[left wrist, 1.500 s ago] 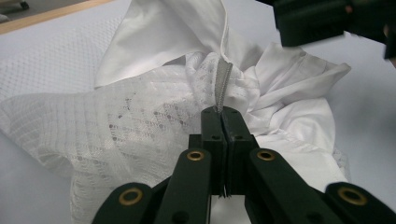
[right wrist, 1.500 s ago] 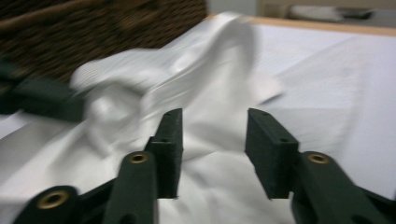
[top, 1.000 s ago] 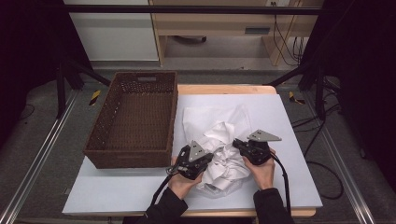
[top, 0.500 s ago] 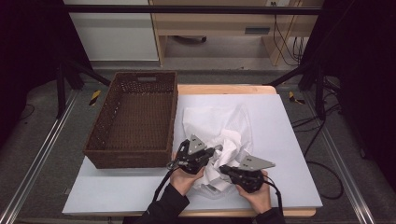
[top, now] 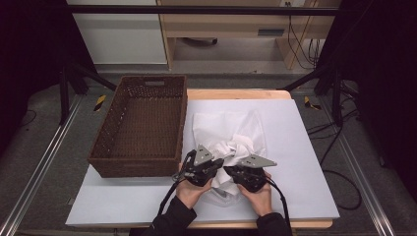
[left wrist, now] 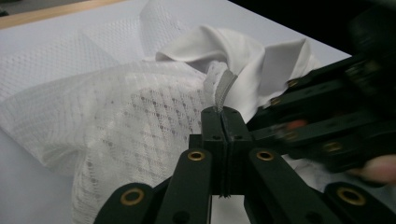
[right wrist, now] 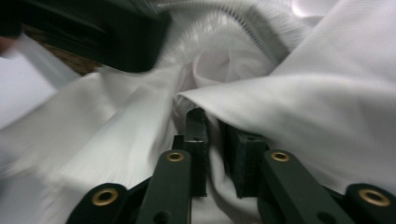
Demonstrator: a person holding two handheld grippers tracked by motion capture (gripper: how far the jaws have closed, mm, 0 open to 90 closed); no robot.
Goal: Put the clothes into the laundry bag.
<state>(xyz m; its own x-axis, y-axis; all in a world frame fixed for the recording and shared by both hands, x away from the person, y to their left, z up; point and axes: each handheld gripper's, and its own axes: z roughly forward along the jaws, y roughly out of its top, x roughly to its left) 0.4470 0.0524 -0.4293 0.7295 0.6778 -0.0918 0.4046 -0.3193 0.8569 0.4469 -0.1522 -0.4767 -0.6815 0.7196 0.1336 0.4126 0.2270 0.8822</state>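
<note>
A white mesh laundry bag [top: 216, 125] lies on the pale mat with a crumpled white cloth [top: 237, 145] at its near end. My left gripper [top: 220, 163] is shut on a grey strip at the mesh bag's edge [left wrist: 223, 91], jaws pressed together [left wrist: 223, 114]. My right gripper [top: 229, 171] sits right beside it at the cloth's near end. Its jaws [right wrist: 215, 135] have just been opening and stand slightly apart, with a fold of the white cloth [right wrist: 303, 107] loose between them. The left gripper view shows the right gripper [left wrist: 327, 121] close by on the right.
A dark brown wicker basket [top: 137, 161] stands to the left of the bag, close to my left hand. The pale mat [top: 305, 147] runs on to the right of the bag and along the near edge. Beyond the table are a floor, rails and cables.
My right gripper has come off the cloth's right side, moved toward the person and leftward, and now sits against the left gripper. The left gripper has kept its place and grip.
</note>
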